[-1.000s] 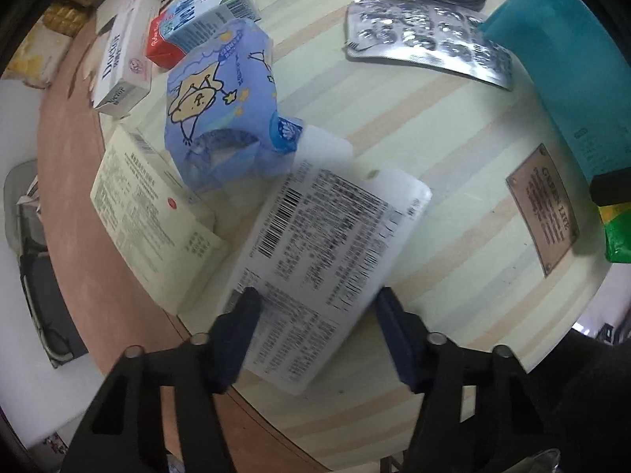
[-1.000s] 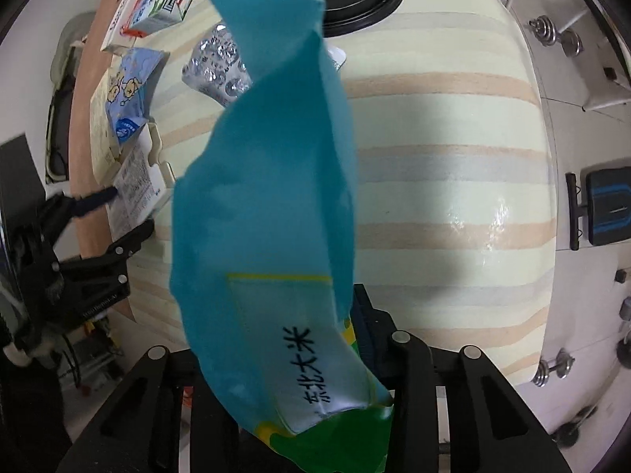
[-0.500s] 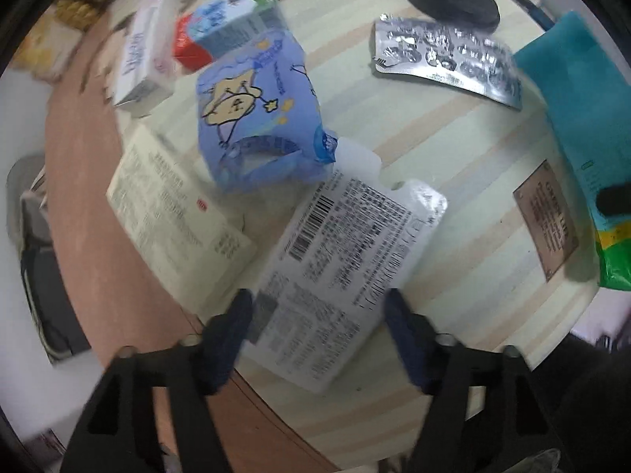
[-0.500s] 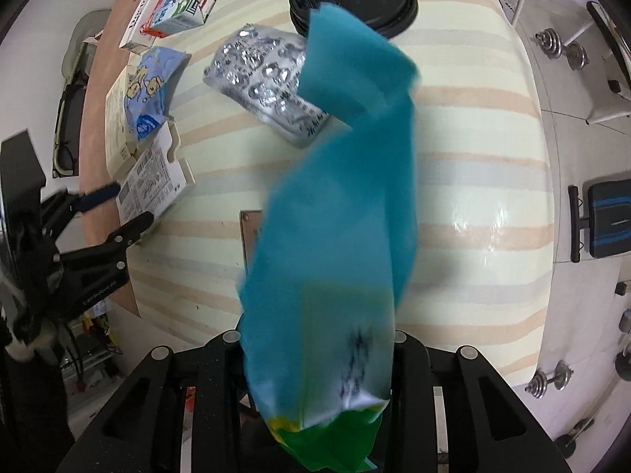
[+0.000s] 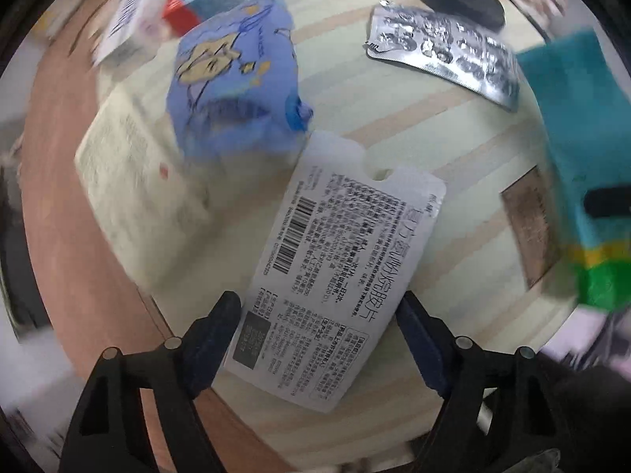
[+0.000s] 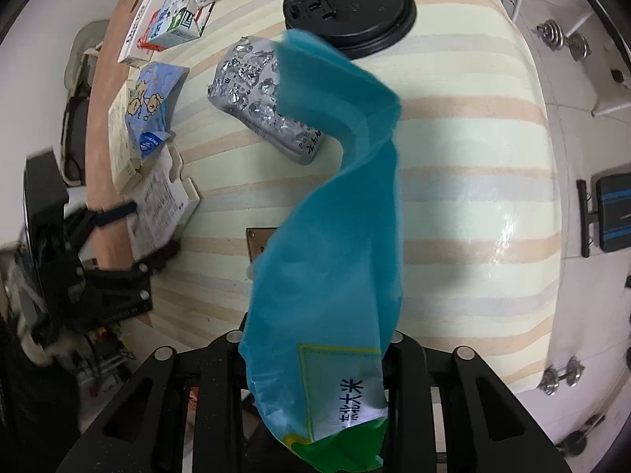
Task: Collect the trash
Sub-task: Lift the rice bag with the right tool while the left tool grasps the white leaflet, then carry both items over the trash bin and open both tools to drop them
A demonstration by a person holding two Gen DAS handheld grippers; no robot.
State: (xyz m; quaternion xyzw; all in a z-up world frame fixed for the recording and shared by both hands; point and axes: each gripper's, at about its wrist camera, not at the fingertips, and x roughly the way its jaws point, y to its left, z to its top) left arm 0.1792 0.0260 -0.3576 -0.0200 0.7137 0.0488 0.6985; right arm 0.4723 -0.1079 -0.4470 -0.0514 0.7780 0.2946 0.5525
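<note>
Two grippers are working this striped table [image 6: 473, 165] at once. Nearest me, my right gripper [image 6: 315, 349] is pinching the teal rice bag [image 6: 339, 236] at its lower end, fingers closed on it, and the bag is standing up limp and twisted, clear of the tabletop. It looks empty, light and floppy, so I judge that holding near its printed bottom is enough, though the slick film could slip if I ease off.

My left gripper [image 5: 319, 315] is hovering with its blue pads spread wide, holding nothing, and the flattened white medicine carton [image 5: 339, 272] is lying between them at the near edge of the table. I judge this card to be thin, light and fairly stiff, lying flat, so the overhanging near edge looks like the place to take it.

Just beyond the carton, the blue cartoon wrapper [image 5: 232, 82] is sitting crumpled and soft, resting partly on a cream leaflet [image 5: 138, 197]. Farther off, the silver blister sheet [image 5: 441, 55] is lying flat, springy and crinkly by my guess, with a black cup lid [image 6: 349, 4] behind it.
</note>
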